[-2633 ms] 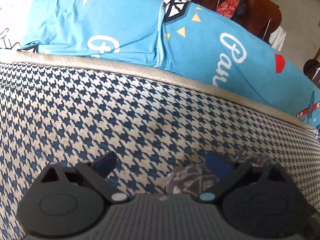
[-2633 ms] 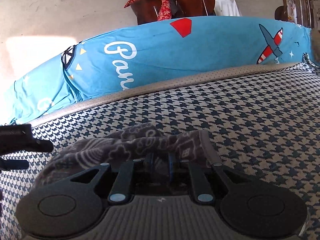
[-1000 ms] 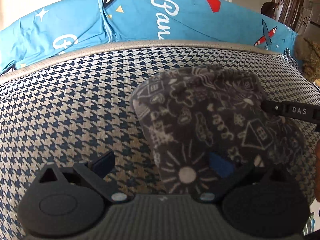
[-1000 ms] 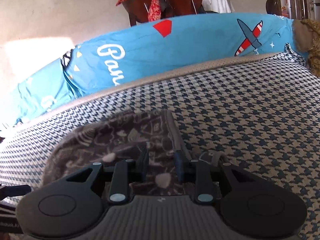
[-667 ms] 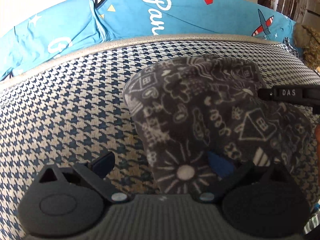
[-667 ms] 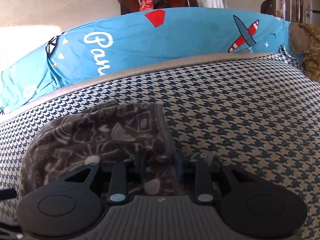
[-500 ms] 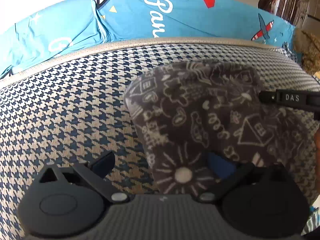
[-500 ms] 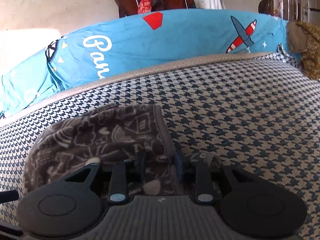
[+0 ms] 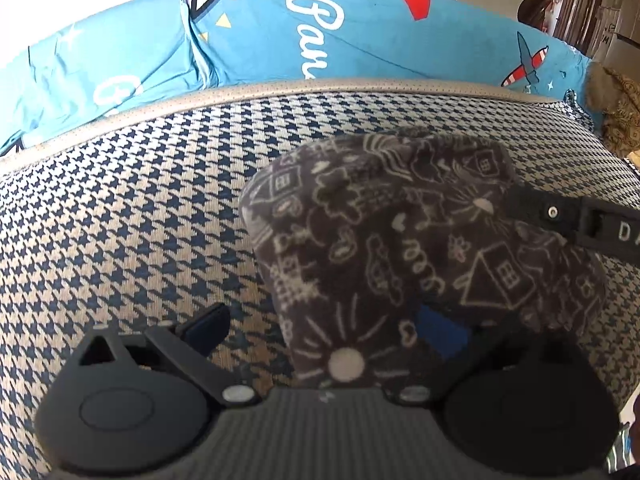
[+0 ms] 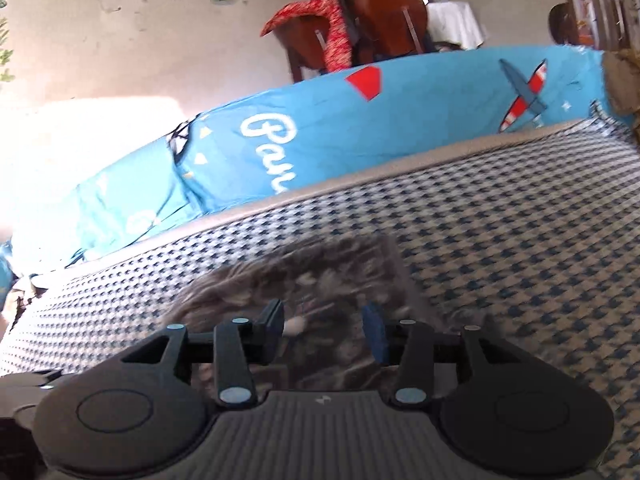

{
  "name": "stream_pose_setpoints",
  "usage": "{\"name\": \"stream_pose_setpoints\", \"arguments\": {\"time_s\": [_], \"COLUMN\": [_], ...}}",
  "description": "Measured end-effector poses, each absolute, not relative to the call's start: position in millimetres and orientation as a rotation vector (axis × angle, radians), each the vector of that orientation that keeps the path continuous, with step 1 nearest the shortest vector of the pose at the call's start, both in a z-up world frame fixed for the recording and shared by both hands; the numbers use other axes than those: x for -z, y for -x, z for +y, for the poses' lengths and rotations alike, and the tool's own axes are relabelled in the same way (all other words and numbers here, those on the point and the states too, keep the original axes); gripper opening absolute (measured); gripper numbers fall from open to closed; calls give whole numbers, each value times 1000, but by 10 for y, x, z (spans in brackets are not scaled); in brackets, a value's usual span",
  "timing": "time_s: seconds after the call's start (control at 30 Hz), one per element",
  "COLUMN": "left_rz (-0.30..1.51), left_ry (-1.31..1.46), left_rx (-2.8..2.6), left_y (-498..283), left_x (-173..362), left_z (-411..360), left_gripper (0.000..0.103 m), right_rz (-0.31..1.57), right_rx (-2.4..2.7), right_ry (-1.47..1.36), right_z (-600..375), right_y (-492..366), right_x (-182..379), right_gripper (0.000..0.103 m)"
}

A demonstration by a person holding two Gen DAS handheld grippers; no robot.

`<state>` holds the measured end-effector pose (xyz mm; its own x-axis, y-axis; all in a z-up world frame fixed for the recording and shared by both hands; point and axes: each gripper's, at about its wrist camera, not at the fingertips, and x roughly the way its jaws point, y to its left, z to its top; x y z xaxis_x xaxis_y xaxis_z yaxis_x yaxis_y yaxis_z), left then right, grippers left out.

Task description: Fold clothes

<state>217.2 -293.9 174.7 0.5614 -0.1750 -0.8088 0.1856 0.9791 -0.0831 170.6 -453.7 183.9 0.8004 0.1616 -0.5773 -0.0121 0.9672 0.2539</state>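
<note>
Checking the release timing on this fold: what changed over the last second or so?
The right tongs, pinched on the grey patterned cloth a second ago, are opening and letting it go; the pads now stand apart and the view has tipped up and back. Unchanged: the left tongs wide open beside the cloth, the cloth folded on the checked cushion, the blue pillow behind.

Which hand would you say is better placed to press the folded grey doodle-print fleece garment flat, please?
Probably left: the left gripper hangs wide open over the grey doodle-print fleece garment on the houndstooth cushion, while the right gripper is opening off it.
</note>
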Motion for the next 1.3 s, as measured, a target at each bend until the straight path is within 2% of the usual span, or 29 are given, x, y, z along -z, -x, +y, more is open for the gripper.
{"name": "stream_pose_setpoints", "arguments": {"time_s": [0.03, 0.13, 0.17, 0.57, 0.63, 0.7, 0.8, 0.97, 1.2, 1.3], "left_rz": [962, 1008, 1021, 1038, 1034, 1029, 1019, 983, 976, 973], "left_ry": [-4, 25, 37, 58, 50, 39, 27, -33, -10, -4], "left_rx": [214, 222, 224, 215, 212, 210, 199, 195, 204, 196], "left_y": [-2184, -2235, -2252, -2278, -2276, -2273, -2252, -2160, -1974, -1932], "left_x": [-1720, -1631, -1605, -1557, -1563, -1575, -1616, -1722, -1773, -1776], "left_z": [-2929, -2898, -2884, -2869, -2887, -2905, -2918, -2988, -3020, -3037], "left_gripper": [103, 103, 103, 103, 103, 103, 103, 103, 103, 103], "right_rz": [646, 713, 751, 769, 764, 760, 700, 612, 782, 780], "right_rx": [-101, -91, -75, -31, -40, -57, -42, 8, 109, 113], "right_ry": [-239, -188, -165, -151, -169, -195, -191, -161, -252, -316], "right_z": [-4501, -4374, -4330, -4239, -4229, -4218, -4203, -4237, -4501, -4672], "right_y": [-1698, -1712, -1737, -1745, -1725, -1696, -1562, -1320, -1225, -1109], "right_x": [-1828, -1725, -1660, -1541, -1567, -1610, -1721, -1912, -1918, -1908], "right_gripper": [46, 58, 59, 66, 73, 88, 103, 103, 103, 103]}}
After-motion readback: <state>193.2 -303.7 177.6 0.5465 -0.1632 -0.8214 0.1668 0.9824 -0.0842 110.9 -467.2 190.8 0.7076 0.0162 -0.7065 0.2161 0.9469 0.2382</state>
